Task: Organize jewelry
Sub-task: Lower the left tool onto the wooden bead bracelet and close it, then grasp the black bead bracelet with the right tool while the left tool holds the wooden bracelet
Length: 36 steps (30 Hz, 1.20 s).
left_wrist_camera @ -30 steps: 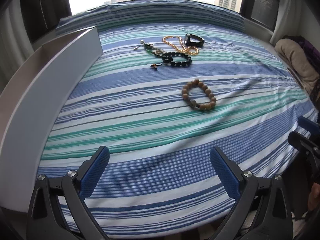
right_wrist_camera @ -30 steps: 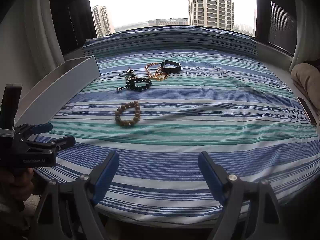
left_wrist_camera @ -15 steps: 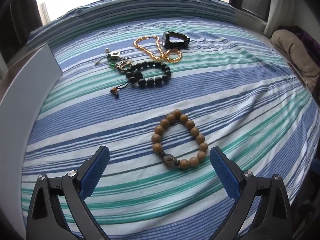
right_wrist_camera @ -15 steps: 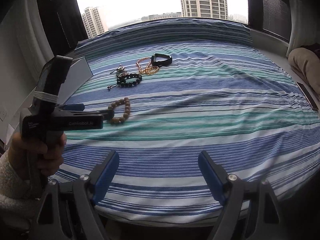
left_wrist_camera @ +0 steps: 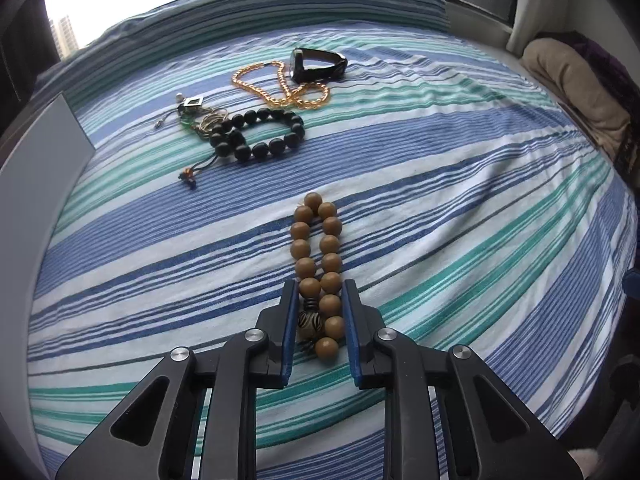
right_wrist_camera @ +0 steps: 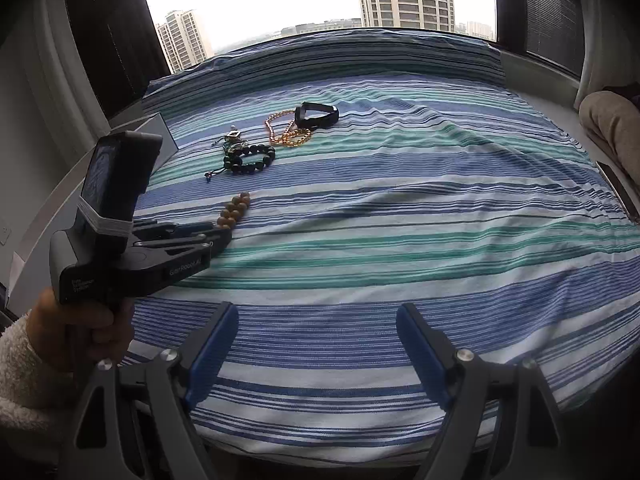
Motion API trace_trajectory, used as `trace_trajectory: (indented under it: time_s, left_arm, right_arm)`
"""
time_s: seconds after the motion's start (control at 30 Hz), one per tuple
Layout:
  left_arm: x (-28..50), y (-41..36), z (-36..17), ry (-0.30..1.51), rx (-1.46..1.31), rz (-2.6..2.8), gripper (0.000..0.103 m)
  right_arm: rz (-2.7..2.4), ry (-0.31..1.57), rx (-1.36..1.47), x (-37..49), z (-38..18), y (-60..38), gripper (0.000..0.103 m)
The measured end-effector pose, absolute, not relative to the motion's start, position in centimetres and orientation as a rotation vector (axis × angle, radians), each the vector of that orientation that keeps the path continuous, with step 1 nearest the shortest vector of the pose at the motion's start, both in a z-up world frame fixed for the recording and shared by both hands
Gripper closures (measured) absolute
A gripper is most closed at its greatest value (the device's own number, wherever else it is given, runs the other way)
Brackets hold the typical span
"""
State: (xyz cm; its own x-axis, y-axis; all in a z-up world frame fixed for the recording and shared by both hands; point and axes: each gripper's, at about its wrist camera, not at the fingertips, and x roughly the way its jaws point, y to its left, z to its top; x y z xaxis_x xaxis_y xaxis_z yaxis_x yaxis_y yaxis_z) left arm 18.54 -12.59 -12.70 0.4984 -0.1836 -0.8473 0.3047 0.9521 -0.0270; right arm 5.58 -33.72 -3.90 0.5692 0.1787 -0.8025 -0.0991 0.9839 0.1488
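My left gripper (left_wrist_camera: 319,292) is shut on the near end of a brown wooden bead bracelet (left_wrist_camera: 318,248), squeezed into a long narrow loop on the striped cloth (left_wrist_camera: 440,240). The right wrist view shows that gripper (right_wrist_camera: 224,236) on the bracelet (right_wrist_camera: 235,210). Farther back lie a black bead bracelet (left_wrist_camera: 262,134), a gold chain (left_wrist_camera: 280,86), a black watch (left_wrist_camera: 318,65) and small trinkets (left_wrist_camera: 192,110). My right gripper (right_wrist_camera: 316,332) is open and empty above the cloth's near edge.
A grey-white box lid or tray (left_wrist_camera: 36,168) stands along the left side of the cloth. A beige cushion (left_wrist_camera: 576,84) lies at the right. Windows run behind the cloth's far edge.
My left gripper moved forward and down over the brown bracelet and shut on it, squeezing the ring into a narrow loop. The right gripper stayed open and shifted little.
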Motion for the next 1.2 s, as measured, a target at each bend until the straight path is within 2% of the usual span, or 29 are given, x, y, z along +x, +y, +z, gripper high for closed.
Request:
trace_trajectory:
  time_s: [0.03,0.07,0.4,0.47,0.53,0.57,0.6,0.63,0.77,0.83,0.87,0.9,1.03,1.2]
  left_arm:
    - [18.4,-11.9,-12.3,1.002,0.106,-0.3,0.09]
    - [18.3,-11.2,-11.7,0.989,0.087,-0.303,0.103]
    - [17.3,-2.9,-11.9,1.061,-0.108,-0.266,0.103]
    - [17.0,-2.6,-11.8,1.063,-0.128,-0.272,0.098]
    - [16.9,-2.9,-11.8,1.062,-0.145,-0.284,0.083]
    - [17.0,-3.2,-11.8,1.061,-0.15,-0.287,0.071]
    - [17.1,-3.6,-11.8,1.059,-0.15,-0.292,0.066]
    - [17.4,-4.2,-11.8,1.058,-0.143,-0.297,0.063]
    - [18.1,-6.8,-11.9,1.041,-0.085,-0.315,0.063]
    - [18.6,-8.0,-12.5,1.049,-0.051,-0.309,0.073]
    - [18.8,-8.4,-12.9,1.057,-0.038,-0.304,0.085]
    - [18.7,-8.8,-13.0,1.035,-0.009,-0.285,0.091]
    - [18.8,-8.8,-13.2,1.037,-0.002,-0.284,0.092]
    - [18.7,-4.8,-12.7,1.064,-0.121,-0.251,0.092]
  right_arm:
    - [0.162,0.948,0.081,5.8,-3.6,-33.6,0.02]
    - [0.162,0.946,0.072,6.1,-3.3,-33.5,0.02]
    - [0.269,0.98,0.068,12.5,-1.6,-31.7,0.02]
    - [0.273,0.984,0.09,13.6,-1.3,-31.4,0.02]
    - [0.277,0.971,0.113,14.1,-1.0,-31.1,0.02]
    - [0.28,0.964,0.119,14.1,-0.8,-30.8,0.02]
    - [0.285,0.96,0.123,14.1,-0.8,-30.6,0.02]
    - [0.291,0.959,0.125,14.0,-0.8,-30.3,0.02]
    - [0.303,0.969,0.105,13.2,-1.3,-29.5,0.02]
    - [0.303,0.975,0.086,12.9,-1.6,-29.3,0.02]
    - [0.305,0.979,0.078,12.8,-1.7,-29.3,0.02]
    - [0.306,0.981,0.068,12.7,-1.8,-29.3,0.02]
    - [0.303,0.978,0.045,13.5,-1.8,-29.4,0.02]
    - [0.338,0.967,0.022,15.6,-1.5,-28.8,0.02]
